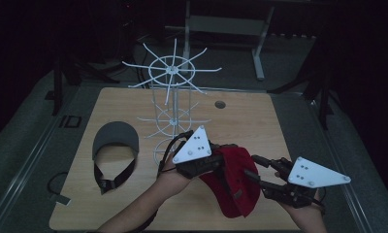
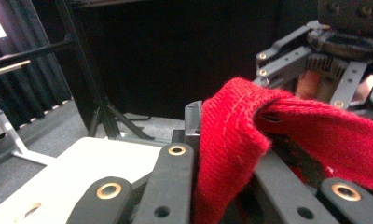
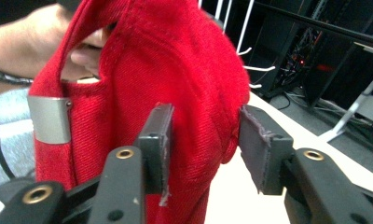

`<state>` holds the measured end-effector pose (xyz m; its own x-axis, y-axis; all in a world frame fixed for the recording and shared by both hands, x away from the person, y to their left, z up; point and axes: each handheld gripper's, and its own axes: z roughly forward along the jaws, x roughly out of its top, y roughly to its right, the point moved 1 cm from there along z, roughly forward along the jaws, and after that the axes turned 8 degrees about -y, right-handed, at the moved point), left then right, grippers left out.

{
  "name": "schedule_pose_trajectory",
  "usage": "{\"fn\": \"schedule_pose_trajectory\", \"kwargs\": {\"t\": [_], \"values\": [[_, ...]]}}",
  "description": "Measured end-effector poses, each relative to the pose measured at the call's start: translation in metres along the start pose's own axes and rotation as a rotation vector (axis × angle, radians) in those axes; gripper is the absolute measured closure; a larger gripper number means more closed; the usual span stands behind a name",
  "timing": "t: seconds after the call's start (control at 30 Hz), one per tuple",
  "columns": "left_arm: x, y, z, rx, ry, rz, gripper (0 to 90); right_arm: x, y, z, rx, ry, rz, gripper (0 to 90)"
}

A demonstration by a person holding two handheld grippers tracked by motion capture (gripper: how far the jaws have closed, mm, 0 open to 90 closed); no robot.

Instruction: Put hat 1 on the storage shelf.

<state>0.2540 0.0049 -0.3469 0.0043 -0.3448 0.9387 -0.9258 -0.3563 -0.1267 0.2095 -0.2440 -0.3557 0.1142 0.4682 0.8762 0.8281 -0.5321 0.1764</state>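
Red cap (image 1: 233, 182) clamped in left gripper (image 1: 220, 162); right gripper (image 1: 256, 167) open around its fabric, above surface (image 1: 240, 116).

The red cap (image 3: 175, 79) is made of coarse woven cloth with visible stitching, matt throughout; a smooth silver-grey tab (image 3: 48, 119) is fixed at its strap. The table top (image 1: 245, 116) is finished in pale wood grain. The hat rack (image 1: 171, 92) is formed of thin white-coated wire.
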Motion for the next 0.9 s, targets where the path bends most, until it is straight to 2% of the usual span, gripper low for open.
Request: {"fn": "schedule_pose_trajectory", "kwargs": {"t": [0.17,0.23,0.33,0.4,0.47,0.63,0.77,0.83,0.9], "values": [[-0.001,-0.003,0.001,-0.002,-0.007,-0.006,87.5,0.001,0.002,0.000,-0.005,0.004,-0.003,78.7],[-0.002,-0.005,0.002,-0.003,-0.011,-0.008,87.4,0.001,0.002,-0.001,-0.006,0.004,-0.010,82.6],[-0.003,-0.007,0.002,0.008,-0.020,-0.001,87.3,0.002,0.002,-0.003,0.000,0.014,0.000,83.5],[-0.005,-0.008,0.002,0.002,-0.014,-0.006,87.2,0.002,0.003,-0.006,0.017,0.031,0.009,83.8],[-0.006,-0.009,0.003,0.001,-0.018,-0.005,87.1,0.003,0.005,-0.010,0.013,0.050,0.027,84.0],[-0.007,-0.005,0.007,-0.007,-0.019,0.007,86.5,0.004,0.011,-0.019,-0.018,0.088,0.072,88.3],[-0.006,0.000,0.009,-0.010,-0.007,0.019,86.8,0.006,0.011,-0.023,-0.064,0.091,0.075,88.5],[-0.005,0.000,0.009,-0.007,-0.018,0.030,86.6,0.007,0.010,-0.024,-0.068,0.088,0.072,88.7],[-0.005,-0.001,0.009,0.006,-0.005,0.025,84.8,0.007,0.011,-0.025,-0.059,0.093,0.073,88.7]]}}
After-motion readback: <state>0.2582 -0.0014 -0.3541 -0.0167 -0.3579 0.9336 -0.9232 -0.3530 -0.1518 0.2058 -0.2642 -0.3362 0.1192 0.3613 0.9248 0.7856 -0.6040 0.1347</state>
